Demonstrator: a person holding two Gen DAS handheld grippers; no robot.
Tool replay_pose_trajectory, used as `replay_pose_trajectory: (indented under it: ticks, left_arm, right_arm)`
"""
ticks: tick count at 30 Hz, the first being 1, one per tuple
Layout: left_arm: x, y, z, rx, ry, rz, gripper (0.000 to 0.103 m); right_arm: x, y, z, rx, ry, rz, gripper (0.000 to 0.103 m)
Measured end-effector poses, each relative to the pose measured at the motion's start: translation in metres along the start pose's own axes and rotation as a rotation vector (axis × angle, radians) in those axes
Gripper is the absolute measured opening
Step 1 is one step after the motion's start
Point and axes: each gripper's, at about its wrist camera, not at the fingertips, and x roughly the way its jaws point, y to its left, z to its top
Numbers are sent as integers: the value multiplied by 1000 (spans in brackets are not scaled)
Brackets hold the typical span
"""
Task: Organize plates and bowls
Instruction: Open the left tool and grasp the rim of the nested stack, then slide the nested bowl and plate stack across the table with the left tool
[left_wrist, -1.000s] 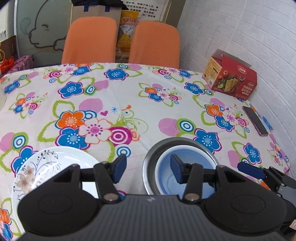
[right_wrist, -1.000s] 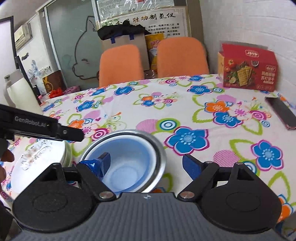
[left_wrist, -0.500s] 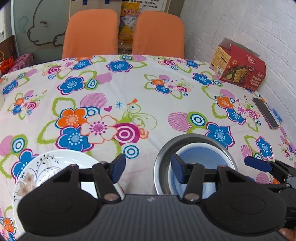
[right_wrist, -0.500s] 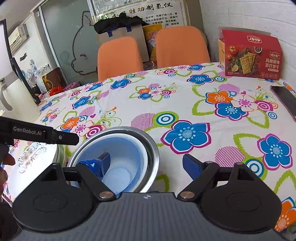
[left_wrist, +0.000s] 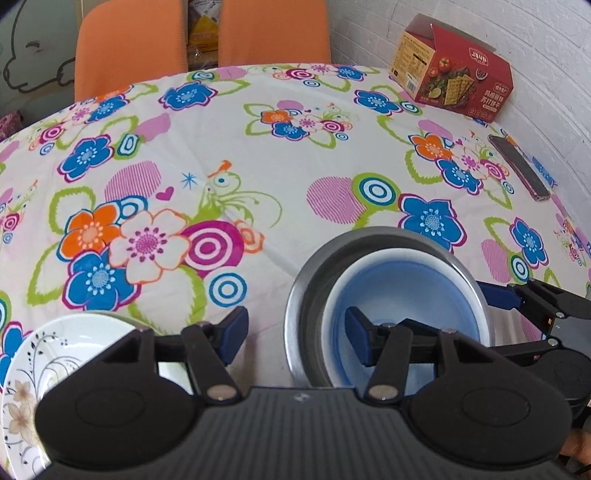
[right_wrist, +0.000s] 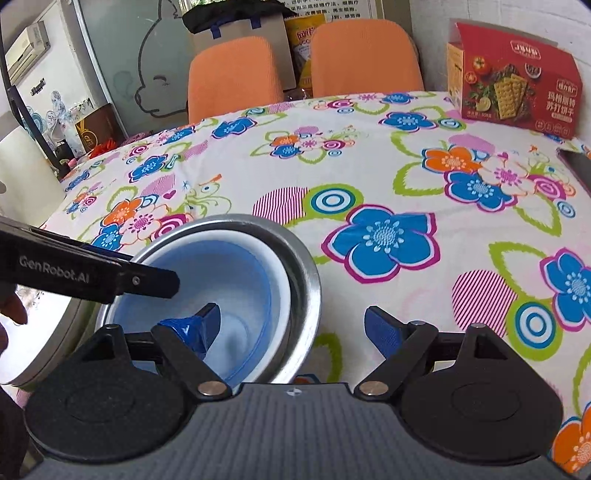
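A steel bowl (left_wrist: 308, 295) stands near the table's front edge with a blue bowl (left_wrist: 402, 291) nested inside it. My left gripper (left_wrist: 295, 330) is open across the steel bowl's left rim, one finger inside and one outside. My right gripper (right_wrist: 293, 325) is open across the right rim of the steel bowl (right_wrist: 306, 273), its left finger down in the blue bowl (right_wrist: 240, 284). A white plate with a flower print (left_wrist: 55, 354) lies left of the bowls. Each view shows a finger of the other gripper beside the bowls.
A red cracker box (left_wrist: 454, 77) stands at the far right by the white brick wall. A dark phone (left_wrist: 517, 166) lies near the right edge. Two orange chairs (left_wrist: 129, 48) stand behind the table. The flowered tablecloth (left_wrist: 221, 147) covers the whole top.
Both grippers have come closer to the nested bowls and tilted down, so the bowls look larger. Both stay open.
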Motion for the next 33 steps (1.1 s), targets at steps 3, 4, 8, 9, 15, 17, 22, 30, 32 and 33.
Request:
replay_pose_trajectory:
  ticks: [3, 4, 8, 9, 15, 17, 22, 30, 32, 33]
  left_arm:
    - [10, 3, -2, -21, 26, -10, 56]
    - [11, 3, -2, -25, 26, -15, 56]
    - [10, -1, -7, -10, 11, 2, 56]
    - [9, -2, -8, -6, 9, 7, 56]
    - [12, -9, -13, -2, -4, 15, 55]
    - [9, -12, -13, -4, -21, 17, 43]
    - [7, -7, -10, -53, 3, -15, 28]
    - [-15, -7, 1, -16, -40, -3, 28]
    - [-26, -1, 4, -20, -48, -4, 28]
    - [-32, 3, 4, -24, -51, -4, 29]
  right_arm:
    - [1, 3, -1, -17, -7, -12, 73]
    - [1, 4, -2, -20, -7, -14, 72]
    - [-3, 5, -5, -4, -18, -9, 72]
    - [-4, 6, -7, 0, -19, 1, 72]
    - [-2, 20, -13, -37, -39, 16, 73]
    - [-2, 28, -13, -37, -33, 54, 71]
    - [-1, 44, -10, -52, -23, 38, 75]
    - [-12, 52, 0, -57, -46, 59, 75]
    - [-17, 59, 6, -72, -51, 68, 75]
    - [-20, 64, 10, -84, -56, 75, 75]
